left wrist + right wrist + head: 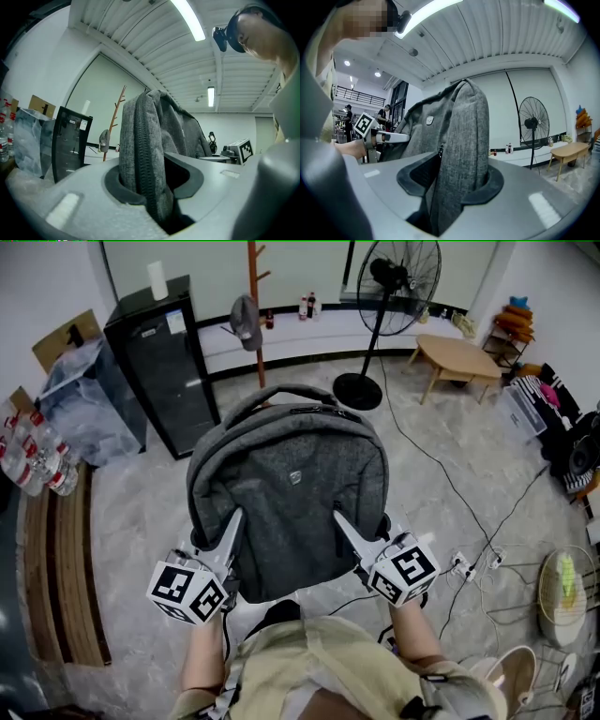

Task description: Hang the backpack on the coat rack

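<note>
Left gripper view: backpack in claw

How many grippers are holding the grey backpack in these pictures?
2. The left gripper pinches the left edge of the backpack; the right gripper pinches its right edge. None is hidden.

Bright, even light comes from long white ceiling tube lamps; shadows on the pale marbled floor are soft. Gripper views bulge, corners black, foreground blurred.
</note>
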The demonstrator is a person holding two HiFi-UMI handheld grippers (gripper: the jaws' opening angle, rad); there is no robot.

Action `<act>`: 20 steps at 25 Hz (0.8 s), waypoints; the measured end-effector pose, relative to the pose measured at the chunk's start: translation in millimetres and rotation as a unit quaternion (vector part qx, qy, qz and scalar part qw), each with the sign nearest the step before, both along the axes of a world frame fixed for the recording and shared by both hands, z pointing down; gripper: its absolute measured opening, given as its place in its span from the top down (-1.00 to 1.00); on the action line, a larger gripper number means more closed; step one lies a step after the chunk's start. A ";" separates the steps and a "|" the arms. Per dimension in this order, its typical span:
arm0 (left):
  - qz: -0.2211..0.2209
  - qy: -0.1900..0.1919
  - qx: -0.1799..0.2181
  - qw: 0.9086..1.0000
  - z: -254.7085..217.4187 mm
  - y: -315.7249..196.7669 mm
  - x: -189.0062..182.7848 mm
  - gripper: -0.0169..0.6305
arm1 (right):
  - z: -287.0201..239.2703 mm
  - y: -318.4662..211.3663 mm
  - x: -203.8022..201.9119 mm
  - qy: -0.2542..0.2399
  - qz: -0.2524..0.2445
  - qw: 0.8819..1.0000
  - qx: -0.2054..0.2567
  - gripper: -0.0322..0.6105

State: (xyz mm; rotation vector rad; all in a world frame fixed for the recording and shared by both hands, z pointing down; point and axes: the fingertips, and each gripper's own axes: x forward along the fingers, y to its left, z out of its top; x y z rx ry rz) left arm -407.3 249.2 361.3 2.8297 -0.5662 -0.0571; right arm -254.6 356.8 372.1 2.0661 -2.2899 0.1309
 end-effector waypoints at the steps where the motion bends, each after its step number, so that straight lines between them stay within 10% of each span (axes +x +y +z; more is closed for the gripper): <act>1: -0.001 -0.001 -0.002 1.000 1.3 -7.5 3.5 0.63 | 1.4 -8.0 3.7 -0.001 0.000 1.000 -0.002 0.39; 20: -0.004 0.022 0.014 1.000 -4.9 -120.0 69.0 0.64 | -6.5 -127.5 75.7 0.018 0.003 1.000 0.012 0.38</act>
